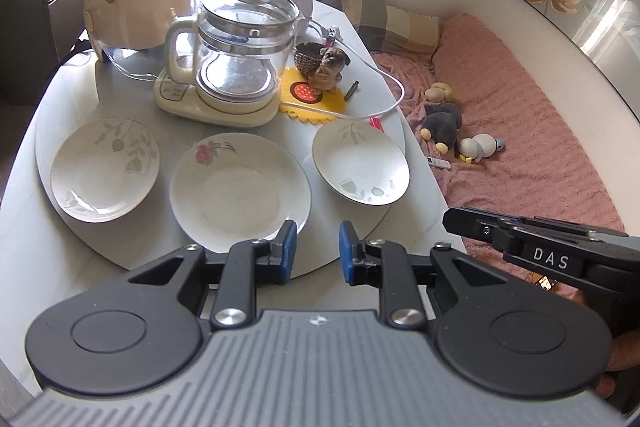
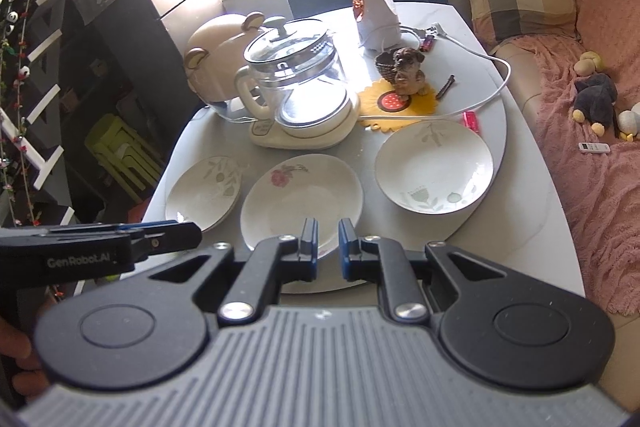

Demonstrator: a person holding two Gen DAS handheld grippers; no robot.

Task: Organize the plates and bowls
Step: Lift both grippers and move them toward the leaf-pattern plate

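Three white dishes lie in a row on the round turntable [image 1: 100,243]. A leaf-pattern plate [image 1: 105,169] [image 2: 204,191] is at the left. A pink-flower plate [image 1: 240,191] [image 2: 302,199] is in the middle. A deeper leaf-pattern bowl [image 1: 360,163] [image 2: 434,165] is at the right. My left gripper [image 1: 317,251] is open and empty, just above the near rim of the middle plate. My right gripper [image 2: 328,247] is slightly open and empty, over the same plate's near edge. Each gripper shows in the other's view, the right one [image 1: 540,247] and the left one [image 2: 120,247].
A glass kettle [image 1: 236,55] on its base, a bear-eared helmet [image 1: 136,15], a dog figurine [image 1: 330,71] on a yellow mat and a white cable [image 1: 384,95] stand behind the dishes. A pink sofa [image 1: 520,131] with soft toys lies to the right of the table.
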